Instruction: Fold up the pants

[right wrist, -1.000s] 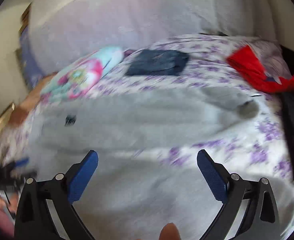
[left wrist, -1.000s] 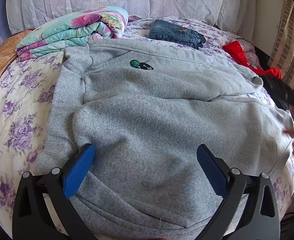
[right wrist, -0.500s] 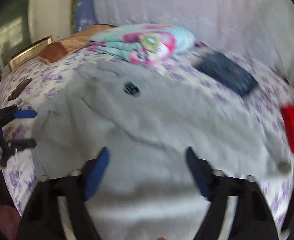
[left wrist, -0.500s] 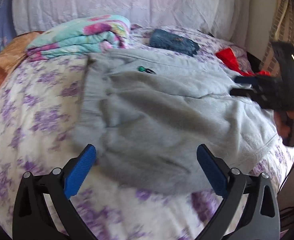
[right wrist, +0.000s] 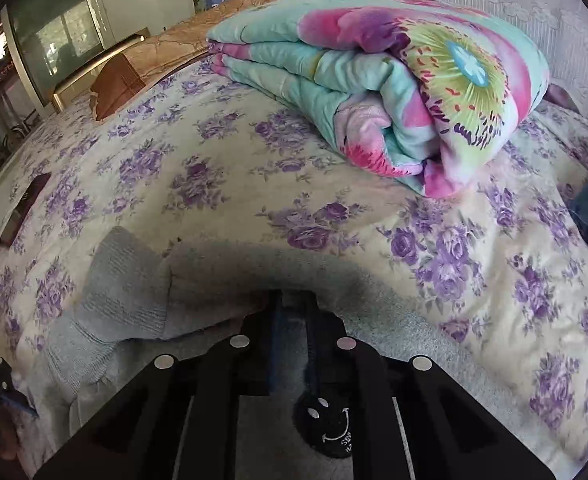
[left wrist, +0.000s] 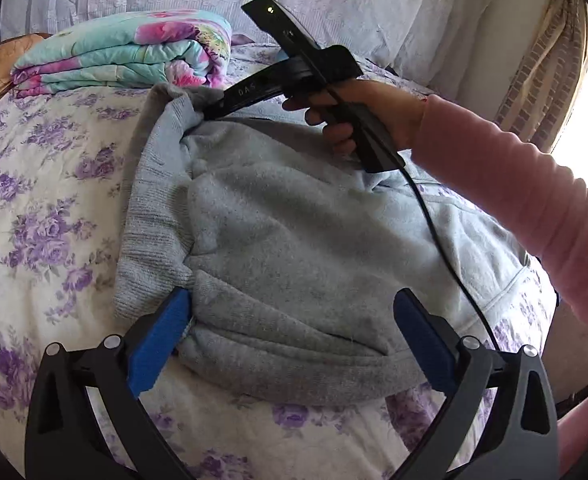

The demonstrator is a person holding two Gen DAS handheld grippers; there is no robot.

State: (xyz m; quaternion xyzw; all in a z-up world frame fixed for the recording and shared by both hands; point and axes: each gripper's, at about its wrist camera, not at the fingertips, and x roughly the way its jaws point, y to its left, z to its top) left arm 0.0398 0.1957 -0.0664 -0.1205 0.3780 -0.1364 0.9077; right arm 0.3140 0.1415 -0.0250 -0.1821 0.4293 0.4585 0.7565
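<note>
Folding the grey pants (left wrist: 294,240), lying bunched on the bed (left wrist: 46,200) with its purple-flowered cover, waistband ribbing turned toward the left. Pinching the far corner of the waistband with the right tool (right wrist: 292,312), fingers drawn together on the fabric, close beside the folded floral quilt (right wrist: 374,80). Hovering over the near end of the waistband with the left tool (left wrist: 290,340), blue pads (left wrist: 158,340) spread wide and straddling the fabric, gripping nothing as yet. Judging by this, working at the grasping step ahead of a fold: one waistband corner secured, the other waiting. Calling next, probably, for lowering the left tool onto the near waistband edge and closing on it, then lifting both corners together and carrying them across, keeping the cloth taut enough to avoid fresh bunching.
</note>
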